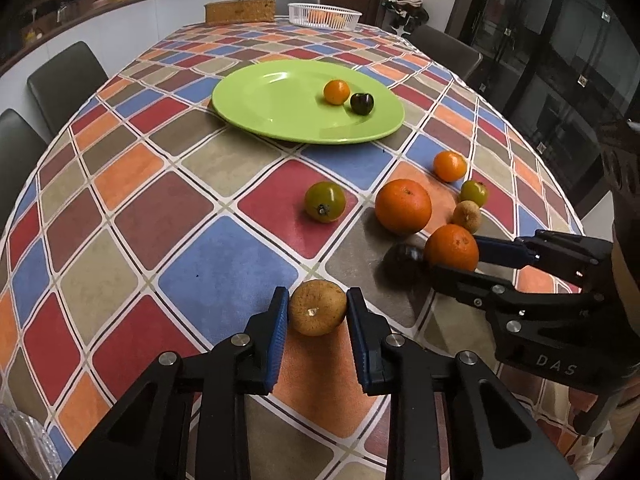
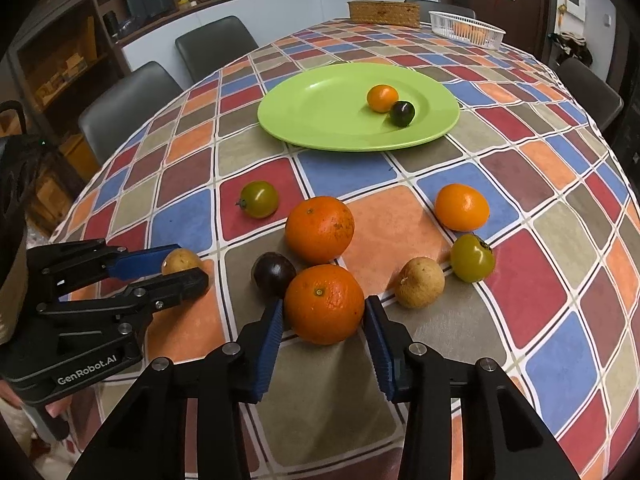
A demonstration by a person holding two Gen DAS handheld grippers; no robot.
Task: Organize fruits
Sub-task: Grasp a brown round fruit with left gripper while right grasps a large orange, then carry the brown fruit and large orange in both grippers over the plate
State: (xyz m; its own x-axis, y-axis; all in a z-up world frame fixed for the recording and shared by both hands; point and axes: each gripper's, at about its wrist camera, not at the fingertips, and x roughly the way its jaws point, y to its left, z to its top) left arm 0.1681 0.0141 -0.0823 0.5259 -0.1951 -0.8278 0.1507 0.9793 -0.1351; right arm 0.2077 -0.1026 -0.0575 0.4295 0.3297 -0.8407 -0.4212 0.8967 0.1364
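Observation:
My left gripper [image 1: 317, 312] is shut on a brown round fruit [image 1: 317, 307], low over the tablecloth; it also shows in the right wrist view [image 2: 181, 261]. My right gripper [image 2: 324, 314] is shut on an orange [image 2: 324, 303], which touches a dark plum [image 2: 273, 273]. A green plate [image 1: 280, 108] holds a small tangerine [image 1: 336, 91] and a dark fruit [image 1: 362, 103]. Loose on the cloth lie a big orange [image 2: 319, 229], a tangerine [image 2: 462, 207], two green-yellow fruits [image 2: 260, 199] [image 2: 472, 257] and another brown fruit [image 2: 420, 282].
The checkered tablecloth [image 1: 224, 280] covers an oval table. A white basket [image 1: 324, 13] with orange fruit and a woven box [image 1: 240, 10] stand at the far end. Dark chairs [image 1: 66, 80] line the sides. A clear glass object [image 1: 24, 436] sits at the near left edge.

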